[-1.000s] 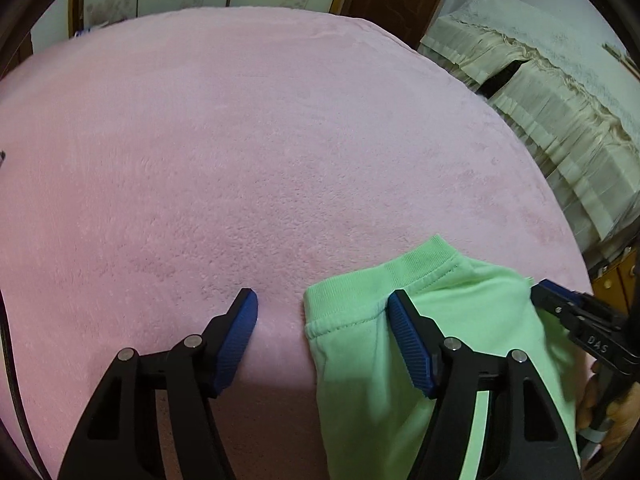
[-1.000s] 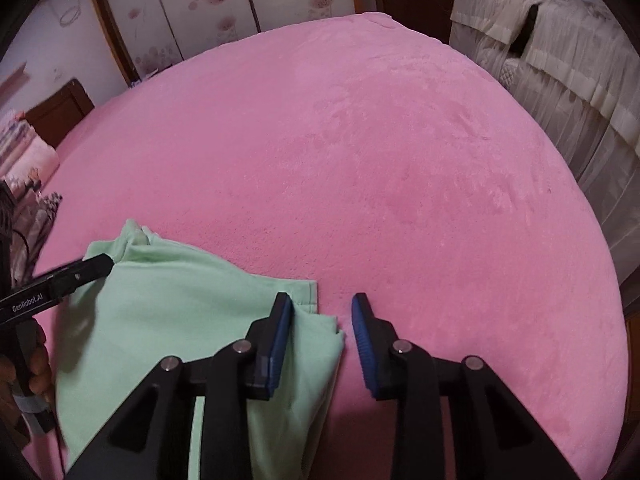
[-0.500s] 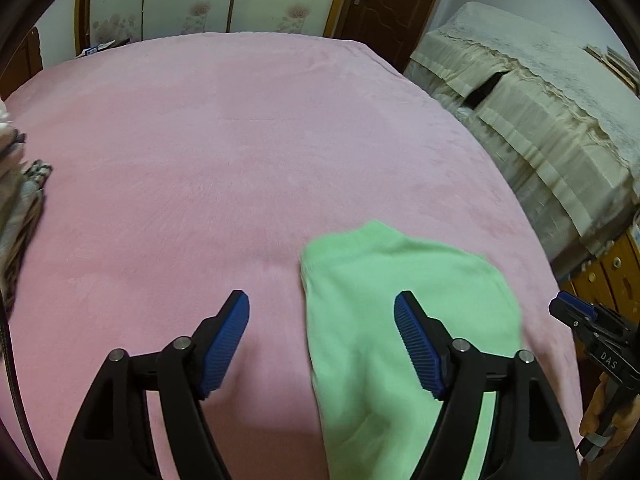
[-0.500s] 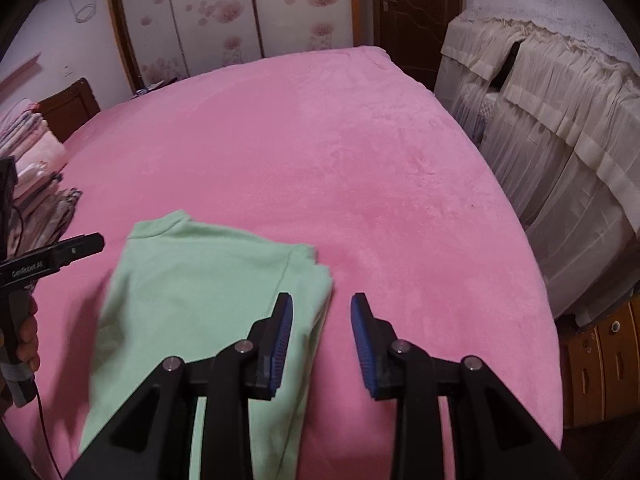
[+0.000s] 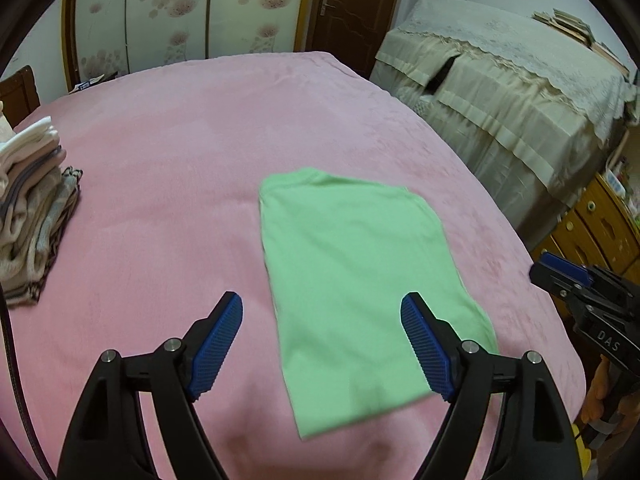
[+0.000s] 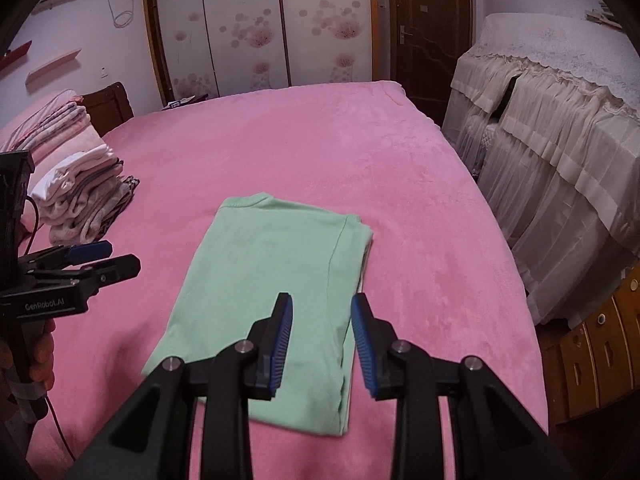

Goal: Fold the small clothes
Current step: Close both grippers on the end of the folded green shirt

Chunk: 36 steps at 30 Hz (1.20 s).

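A light green garment (image 5: 360,276) lies folded flat in a long rectangle on the pink bed cover (image 5: 180,200); it also shows in the right wrist view (image 6: 272,288). My left gripper (image 5: 322,340) is wide open and empty, raised above the garment's near left part. My right gripper (image 6: 322,340) is open with a narrower gap and empty, raised above the garment's near right edge. Each gripper shows in the other's view: the right one (image 5: 568,276) at the right, the left one (image 6: 104,260) at the left.
A stack of folded clothes (image 5: 32,208) sits at the bed's left side, also in the right wrist view (image 6: 80,196). A cream lace-covered piece of furniture (image 6: 560,152) and wooden drawers (image 6: 600,344) stand right of the bed. A floral wardrobe (image 6: 260,28) is behind.
Both grippers have let go of the garment and risen up and back. The garment now lies flat and folded on the bed. The left jaws have opened wider.
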Each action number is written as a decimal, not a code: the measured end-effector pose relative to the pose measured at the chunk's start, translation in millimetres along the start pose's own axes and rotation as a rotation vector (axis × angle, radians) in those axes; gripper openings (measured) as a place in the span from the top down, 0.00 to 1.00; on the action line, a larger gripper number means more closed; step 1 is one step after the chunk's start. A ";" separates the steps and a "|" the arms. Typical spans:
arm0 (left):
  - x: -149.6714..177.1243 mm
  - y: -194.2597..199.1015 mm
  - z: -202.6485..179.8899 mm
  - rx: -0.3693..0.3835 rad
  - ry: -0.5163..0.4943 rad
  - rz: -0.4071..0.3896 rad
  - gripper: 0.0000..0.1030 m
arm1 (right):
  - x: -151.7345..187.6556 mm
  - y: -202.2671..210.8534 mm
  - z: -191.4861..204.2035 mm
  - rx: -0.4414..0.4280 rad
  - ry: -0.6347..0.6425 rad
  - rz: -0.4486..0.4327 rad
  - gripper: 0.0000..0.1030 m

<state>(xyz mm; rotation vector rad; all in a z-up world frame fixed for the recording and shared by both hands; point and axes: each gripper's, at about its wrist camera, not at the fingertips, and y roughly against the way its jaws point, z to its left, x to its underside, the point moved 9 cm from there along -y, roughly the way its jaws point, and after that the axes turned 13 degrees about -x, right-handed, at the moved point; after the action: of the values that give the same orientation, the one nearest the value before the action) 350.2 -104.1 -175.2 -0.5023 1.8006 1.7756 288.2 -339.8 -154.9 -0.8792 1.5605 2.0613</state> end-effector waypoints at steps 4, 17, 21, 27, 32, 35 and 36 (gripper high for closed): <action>18.9 4.4 -8.8 0.007 -0.002 0.002 0.22 | 17.7 0.5 7.9 -0.018 0.007 0.002 0.70; 109.0 -71.0 -39.9 0.036 -0.001 0.210 0.22 | 99.0 -82.3 -16.0 -0.050 -0.102 0.147 0.95; 111.1 -70.1 -37.3 0.034 -0.018 0.203 0.22 | 97.4 -66.4 -29.9 -0.056 -0.140 0.123 0.96; 95.4 -60.1 -25.7 0.025 0.020 0.199 0.22 | 77.9 -42.5 -30.2 -0.063 -0.129 0.076 0.92; 78.6 -54.6 -17.7 0.018 0.038 0.182 0.22 | 61.5 -38.7 -29.6 -0.096 -0.135 0.064 0.86; 68.4 -53.7 -12.8 0.010 0.042 0.164 0.22 | 56.5 -41.6 -30.7 -0.093 -0.124 0.063 0.67; 64.9 -55.1 -10.8 0.007 0.042 0.159 0.22 | 55.1 -43.5 -32.3 -0.093 -0.124 0.063 0.65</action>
<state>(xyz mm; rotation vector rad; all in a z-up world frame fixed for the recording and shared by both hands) 332.6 -110.2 -259.0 -0.4062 1.9220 1.8766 284.8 -360.7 -229.2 -0.7270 1.4541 2.2039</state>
